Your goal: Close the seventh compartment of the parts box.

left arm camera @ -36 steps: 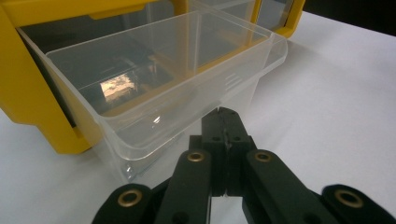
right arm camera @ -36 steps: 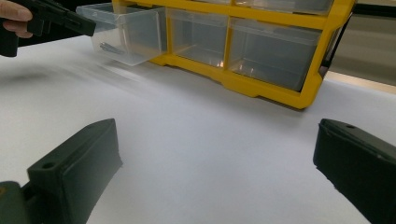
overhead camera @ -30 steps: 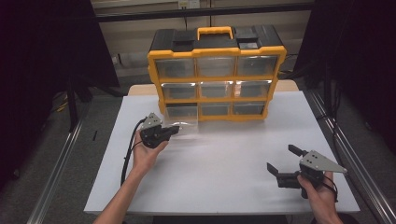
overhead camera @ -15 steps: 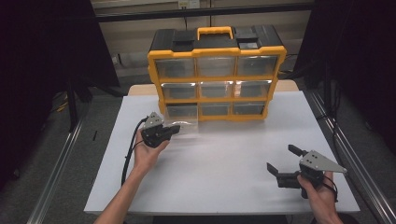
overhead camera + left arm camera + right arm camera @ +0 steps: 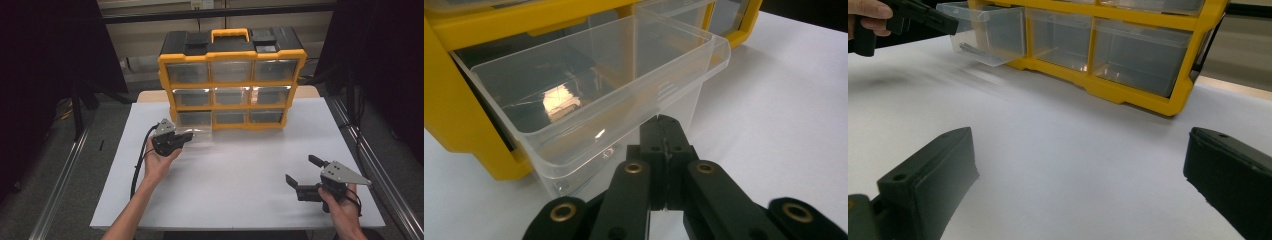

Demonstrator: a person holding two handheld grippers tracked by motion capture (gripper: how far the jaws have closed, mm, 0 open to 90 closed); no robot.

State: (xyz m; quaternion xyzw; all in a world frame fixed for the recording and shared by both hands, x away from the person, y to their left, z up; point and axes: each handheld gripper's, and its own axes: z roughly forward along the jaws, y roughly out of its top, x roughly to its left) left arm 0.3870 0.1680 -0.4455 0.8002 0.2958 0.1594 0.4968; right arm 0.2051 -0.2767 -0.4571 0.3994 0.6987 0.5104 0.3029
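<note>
Looking first at the clear drawer [image 5: 594,85], we found it pulled partway out of the bottom-left slot of the yellow organizer [image 5: 232,80], its long axis running out of the cabinet toward the lower left of the high view. Our left claw [image 5: 666,125] sat at the drawer's front lip, jaws pressed together; they seemed to pinch the lip's underside tab, though we could not tell for sure that plastic lay between them. The drawer held nothing we could make out, only a glare spot. Our right claw [image 5: 301,176] rested well apart at the lower right of the high view, jaws spread wide and empty, so the left hand was plainly nearer. Bare white table [image 5: 240,170] stretched in front of the drawer, leaving free room to slide it further out or back in.
</note>
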